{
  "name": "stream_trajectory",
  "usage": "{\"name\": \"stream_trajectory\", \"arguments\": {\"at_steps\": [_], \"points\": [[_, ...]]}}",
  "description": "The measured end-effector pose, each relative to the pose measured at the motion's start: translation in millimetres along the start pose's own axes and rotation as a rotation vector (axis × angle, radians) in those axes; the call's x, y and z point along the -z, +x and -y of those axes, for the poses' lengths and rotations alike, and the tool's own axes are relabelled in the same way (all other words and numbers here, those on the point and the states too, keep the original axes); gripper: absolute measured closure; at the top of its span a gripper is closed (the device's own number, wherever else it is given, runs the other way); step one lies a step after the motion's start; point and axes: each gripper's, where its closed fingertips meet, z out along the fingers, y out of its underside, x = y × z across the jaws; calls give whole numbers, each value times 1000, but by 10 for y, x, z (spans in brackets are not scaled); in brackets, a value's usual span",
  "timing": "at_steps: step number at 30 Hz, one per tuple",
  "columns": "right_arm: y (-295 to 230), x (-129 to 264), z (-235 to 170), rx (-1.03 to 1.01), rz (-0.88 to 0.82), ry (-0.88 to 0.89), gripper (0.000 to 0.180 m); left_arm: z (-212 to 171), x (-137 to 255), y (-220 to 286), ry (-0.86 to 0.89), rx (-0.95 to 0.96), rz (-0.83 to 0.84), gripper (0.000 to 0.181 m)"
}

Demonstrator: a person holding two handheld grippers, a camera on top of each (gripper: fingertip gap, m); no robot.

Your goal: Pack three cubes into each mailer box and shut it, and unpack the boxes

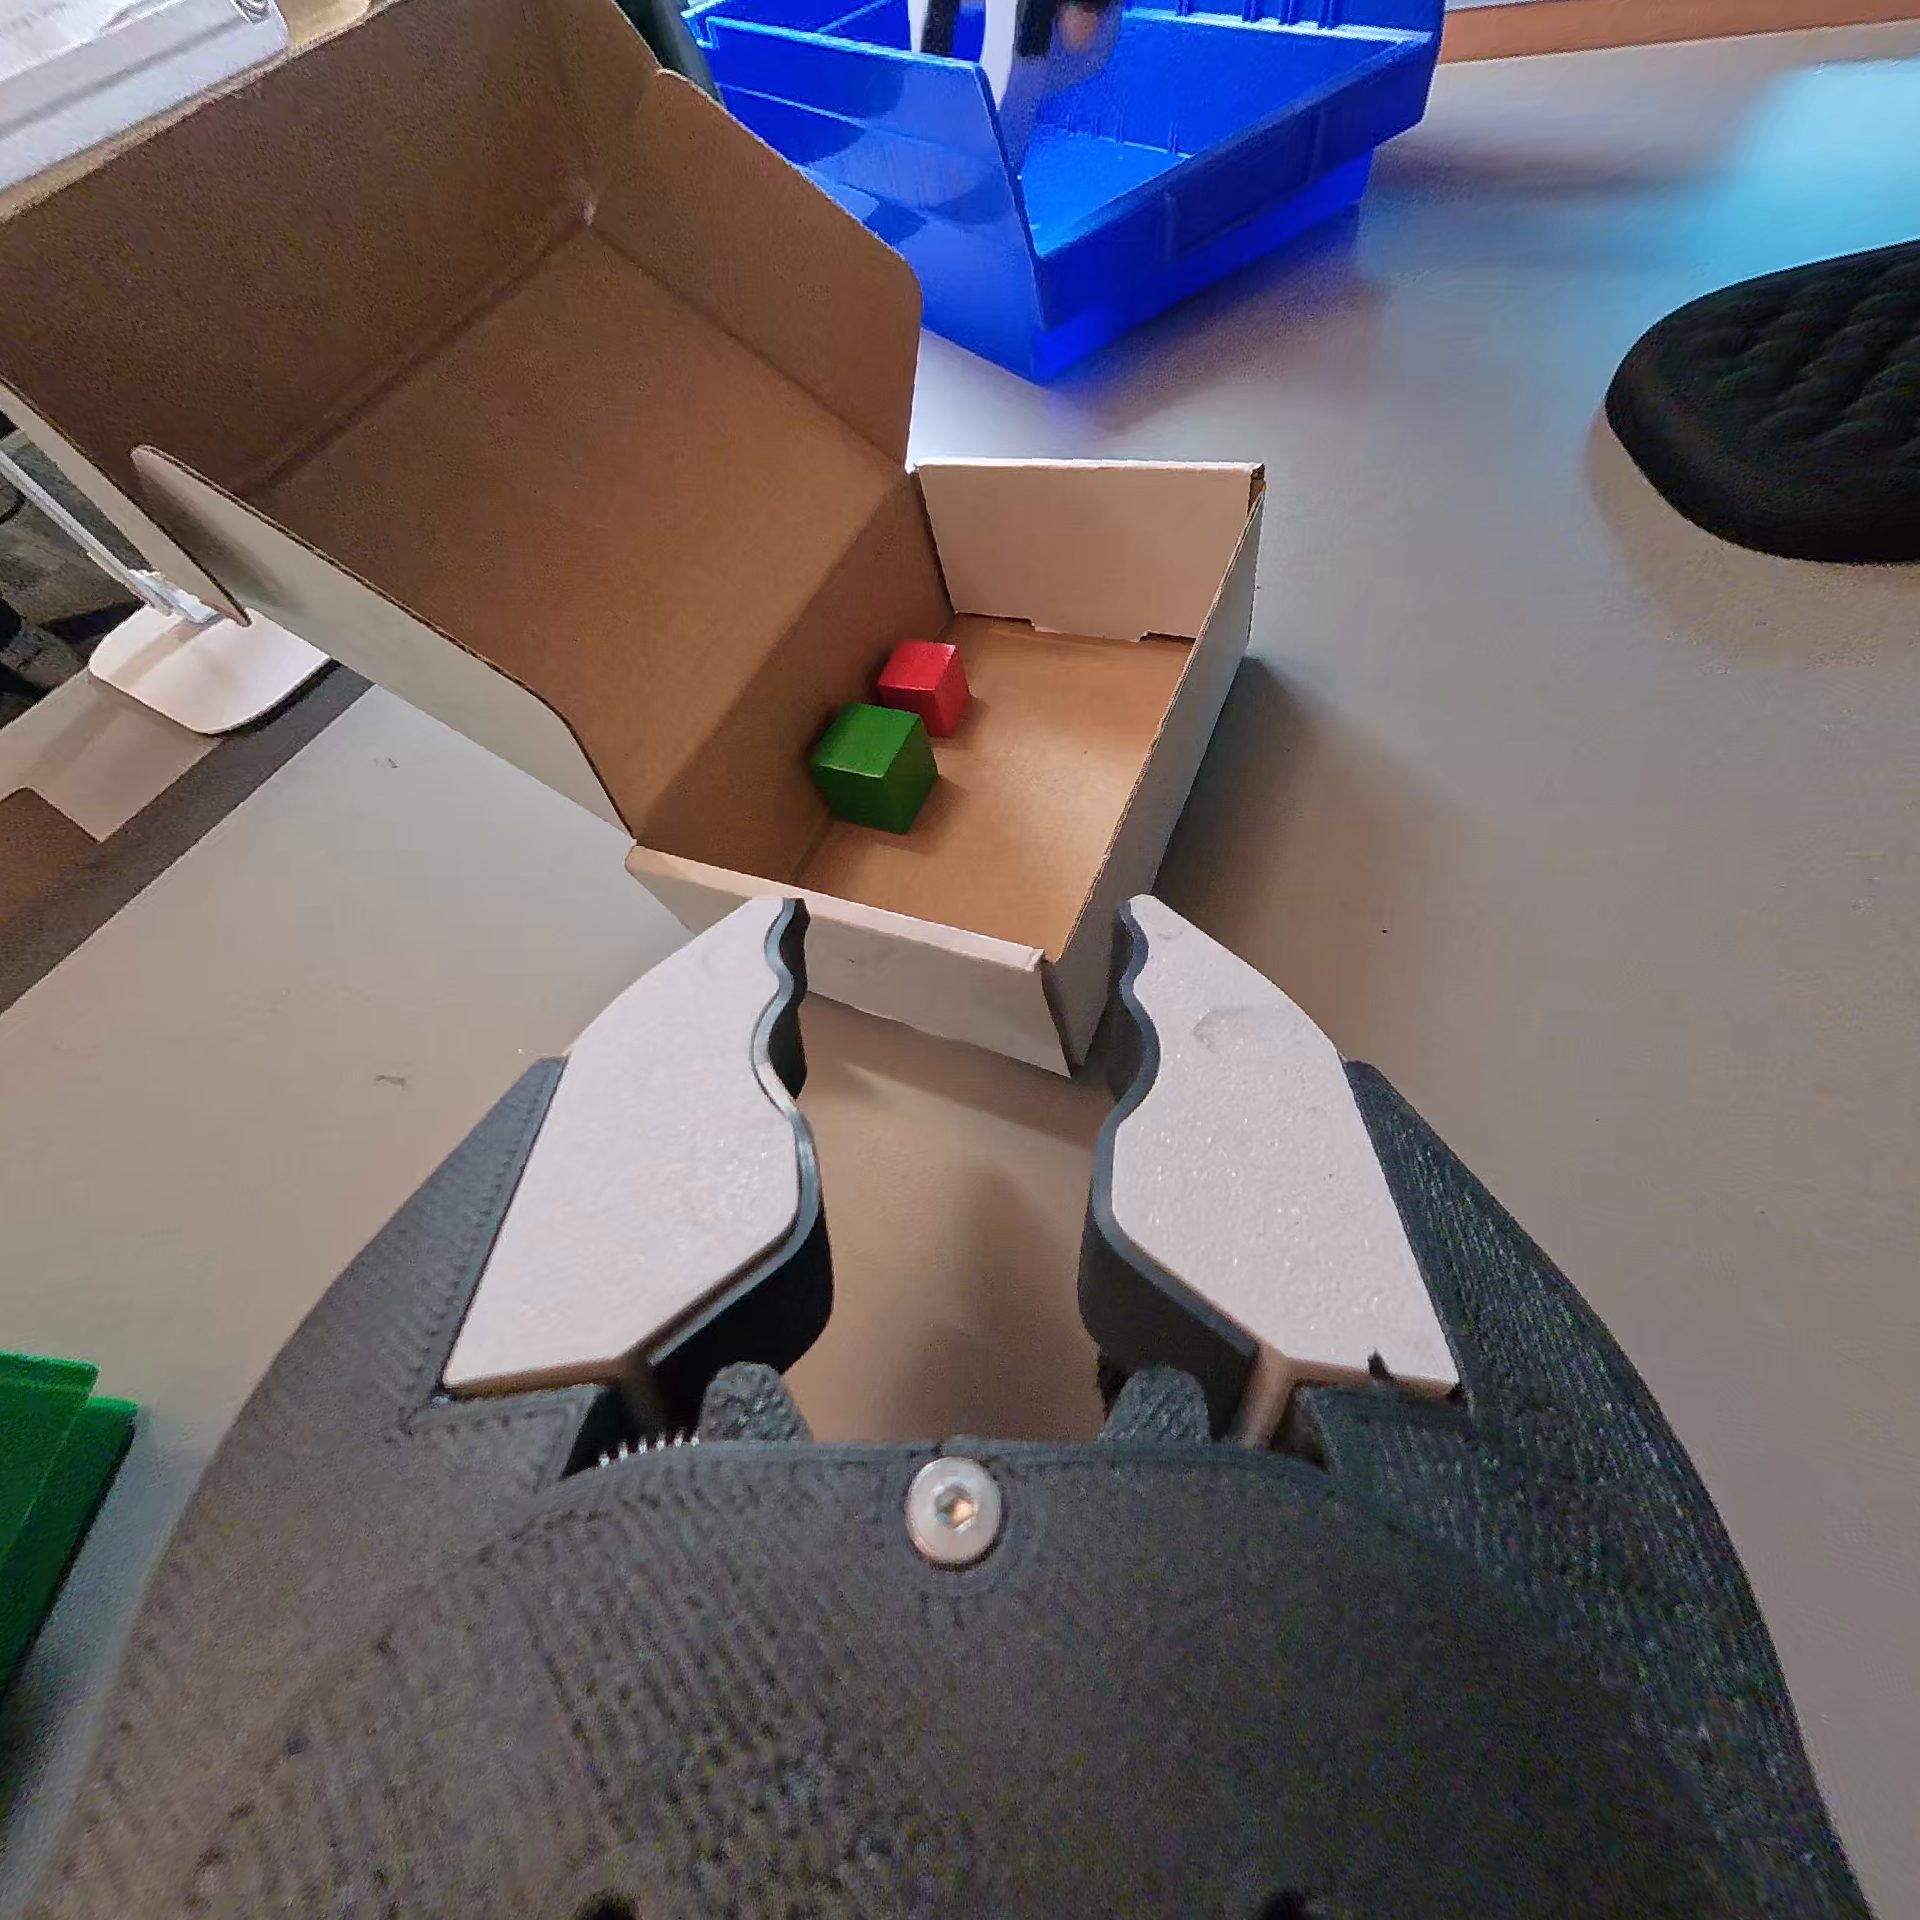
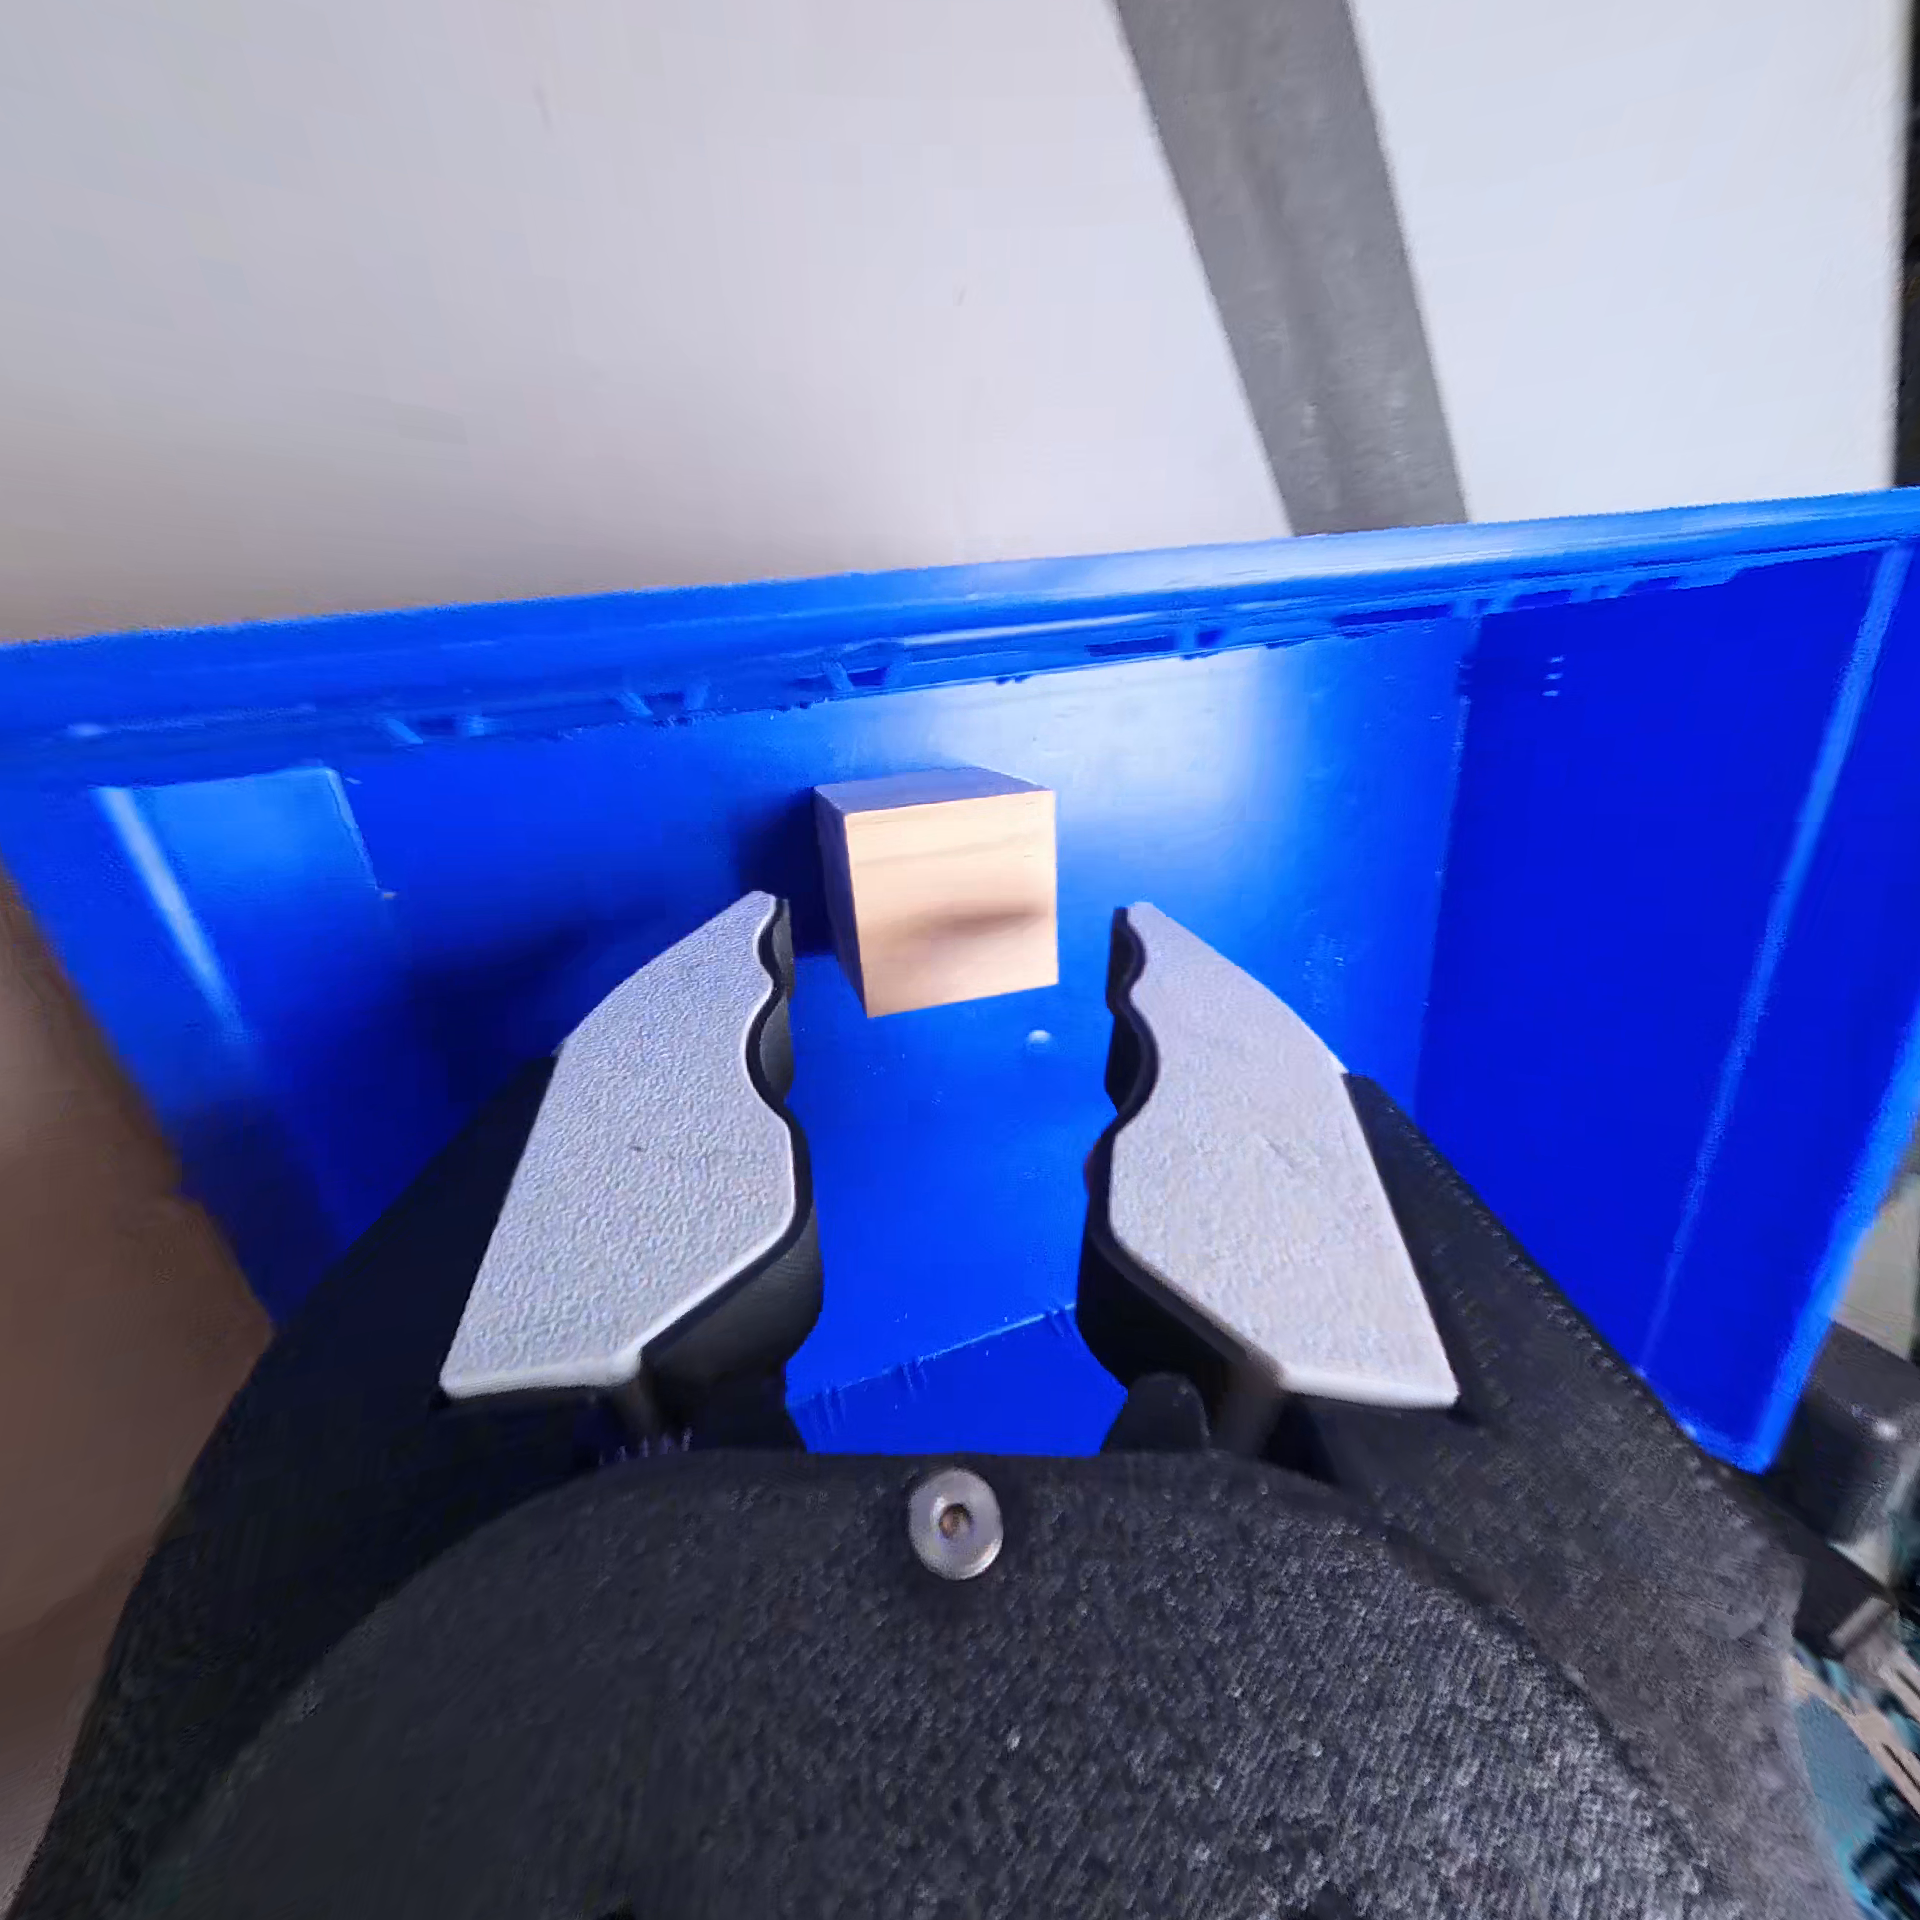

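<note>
Both claws stand released: the left gripper [image 1: 956,935] waits, jaws apart and empty, at the near corner of the open mailer box [image 1: 1226,665] on the grey table [image 1: 1558,935], while the right gripper [image 2: 951,940] reaches into the blue bin [image 2: 1610,935], jaws spread just short of a plain wooden cube [image 2: 951,904] that lies on the bin floor close to the back wall. In the box, beyond the left claw, a green cube [image 1: 873,767] and a red cube [image 1: 923,686] sit touching along the lid-side wall, lid raised; the wooden one would seemingly make the third. To take it cleanly, the right claw should advance until the cube sits squarely between the pads, centred, then close on two flat opposite faces, not on edges, and lift clear of the bin wall. Farther off lie the bin [image 1: 1143,208] and a black pad [image 1: 1787,416]
</note>
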Motion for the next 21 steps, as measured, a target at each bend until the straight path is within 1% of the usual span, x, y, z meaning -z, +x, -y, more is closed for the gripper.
{"name": "stream_trajectory", "arguments": {"at_steps": [2, 5, 7, 8, 10, 12, 14, 15, 18, 21], "points": [[20, 330, 150, -12, -41, 85, 119, 8, 9, 1, 3, -2, 1, 125], [-186, 1020, 508, 47, -82, 259, 125, 31, 14, 11, 11, -1, -6, 125], [-587, 1409, 806, 148, -43, 364, 130, 34, 7, 31, 12, -6, -15, 125], [-851, 1535, 947, 206, -2, 397, 131, 30, 2, 44, 9, -10, -19, 125], [-1410, 1637, 1196, 325, 86, 422, 133, 24, -4, 72, 5, -19, -25, 125], [-1941, 1552, 1411, 425, 157, 412, 136, 29, 2, 95, 6, -25, -26, 126], [-2374, 1320, 1576, 490, 194, 361, 135, 41, 15, 112, 13, -25, -28, 126], [-2520, 1174, 1645, 510, 187, 323, 135, 52, 24, 118, 19, -24, -28, 126], [-2734, 768, 1832, 524, 139, 240, 135, 73, 42, 138, 27, -25, -30, 126], [-2795, 455, 1848, 542, 123, 145, 134, 52, 33, 158, 18, -47, -28, 125]]}}
